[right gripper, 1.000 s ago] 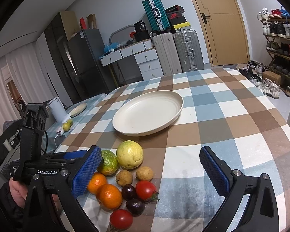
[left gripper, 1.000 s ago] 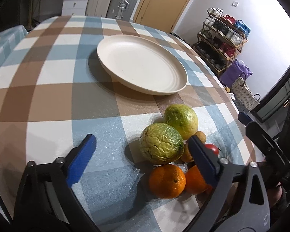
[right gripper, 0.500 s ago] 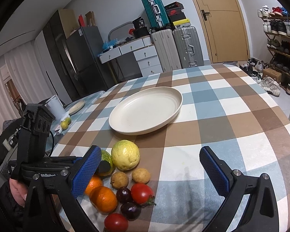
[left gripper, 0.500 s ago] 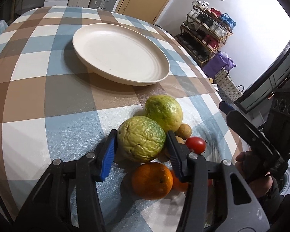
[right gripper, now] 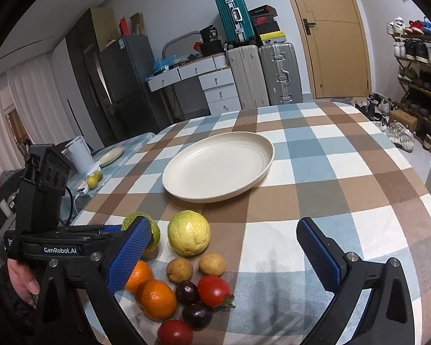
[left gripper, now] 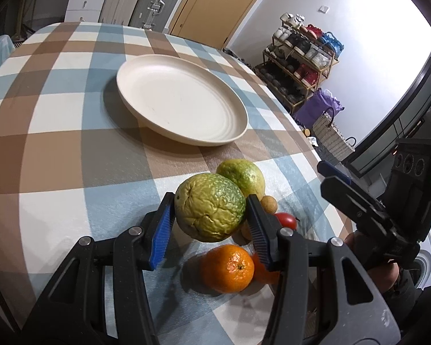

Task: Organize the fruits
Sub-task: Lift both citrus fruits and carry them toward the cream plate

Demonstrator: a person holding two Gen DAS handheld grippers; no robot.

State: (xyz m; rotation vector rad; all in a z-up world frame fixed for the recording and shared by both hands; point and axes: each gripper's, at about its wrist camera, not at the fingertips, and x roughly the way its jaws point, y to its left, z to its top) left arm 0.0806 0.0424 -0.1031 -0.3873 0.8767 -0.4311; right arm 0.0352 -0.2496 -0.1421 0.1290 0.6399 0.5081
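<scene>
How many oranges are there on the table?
2 oranges: one at the pile's front left, another just behind it, half hidden by the right gripper's finger. More may be hidden.

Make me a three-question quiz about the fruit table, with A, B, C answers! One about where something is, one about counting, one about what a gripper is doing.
1. Where is the plate?
A. Beyond the fruit pile, further from the cameras
B. Under the oranges
C. On the floor

2. How many red tomatoes show in the right wrist view?
A. One
B. Two
C. Five

3. What is the left gripper doing?
A. Hanging open
B. Clamping the plate
C. Gripping the wrinkled green fruit

Answers:
1 A, the plate sits on the checked tablecloth past the fruit.
2 B, one tomato beside the dark fruits and another tomato at the bottom edge.
3 C, both blue pads press on the fruit's sides.
</scene>
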